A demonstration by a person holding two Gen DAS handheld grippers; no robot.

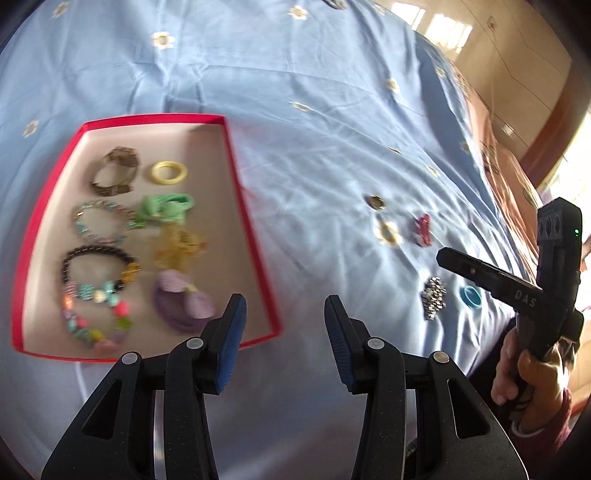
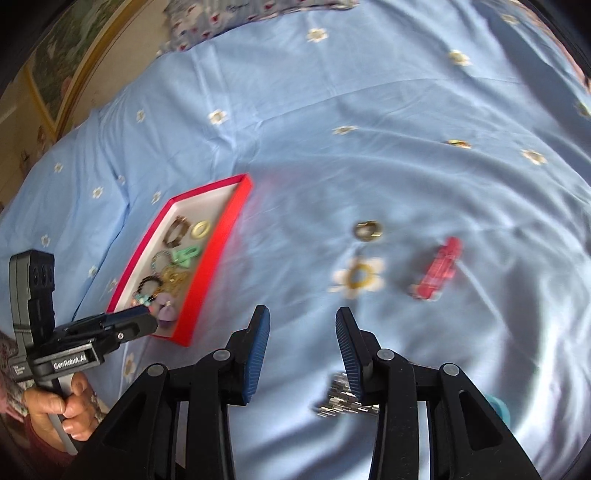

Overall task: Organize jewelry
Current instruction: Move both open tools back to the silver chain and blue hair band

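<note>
A red-rimmed box (image 1: pixel 251 229) (image 2: pixel 207 266) on the blue bedsheet holds several bracelets, rings and hair ties. Loose on the sheet to its right lie a dark gold ring (image 1: pixel 375 202) (image 2: pixel 366 230), a red hair clip (image 1: pixel 422 229) (image 2: pixel 439 269), a silver metal bracelet (image 1: pixel 434 297) (image 2: pixel 341 400) and a blue ring (image 1: pixel 470 296) (image 2: pixel 500 408). My left gripper (image 1: pixel 282 332) is open and empty, near the box's near right corner. My right gripper (image 2: pixel 303 347) is open and empty, above the sheet, with the silver bracelet beside its right finger.
The blue sheet (image 1: pixel 314 110) has embroidered white flowers, one (image 2: pixel 358 277) lying between ring and clip. The bed edge and wooden floor (image 1: pixel 517 92) lie to the right. A pillow (image 2: pixel 221 18) and framed picture (image 2: pixel 74 55) are at the far left.
</note>
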